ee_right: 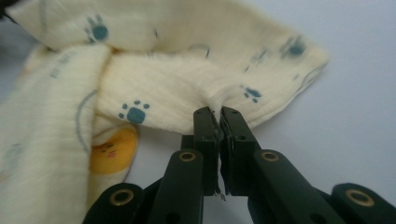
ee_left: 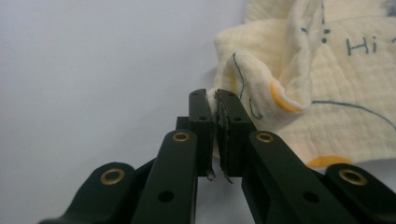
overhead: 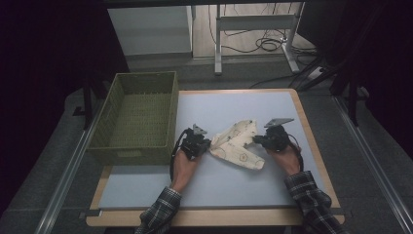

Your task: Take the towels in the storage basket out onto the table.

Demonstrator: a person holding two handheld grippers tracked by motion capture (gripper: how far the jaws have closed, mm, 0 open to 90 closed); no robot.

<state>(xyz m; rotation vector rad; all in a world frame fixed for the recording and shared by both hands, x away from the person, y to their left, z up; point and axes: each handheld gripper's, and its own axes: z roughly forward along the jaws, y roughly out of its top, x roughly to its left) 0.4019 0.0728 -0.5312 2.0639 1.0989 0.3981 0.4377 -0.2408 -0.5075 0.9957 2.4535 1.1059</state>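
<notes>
A cream cloth (overhead: pixel 238 144) printed with blue paw marks and yellow shapes lies crumpled on the grey-blue table mat (overhead: pixel 234 180). My left gripper (overhead: pixel 207 145) is at its left end and is shut on a pinched fold of the cloth's edge (ee_left: pixel 243 79). At the cloth's right side my right gripper (overhead: pixel 257 140) is shut on another fold (ee_right: pixel 187 88); the fabric puckers into its closed jaws. In the right gripper view the cloth spreads left and above the jaws.
A green woven basket (overhead: pixel 139 119) stands at the table's left, close to my left hand. The wooden table edge (overhead: pixel 311 146) runs along the right. Desk legs and cables (overhead: pixel 263 44) are on the floor beyond.
</notes>
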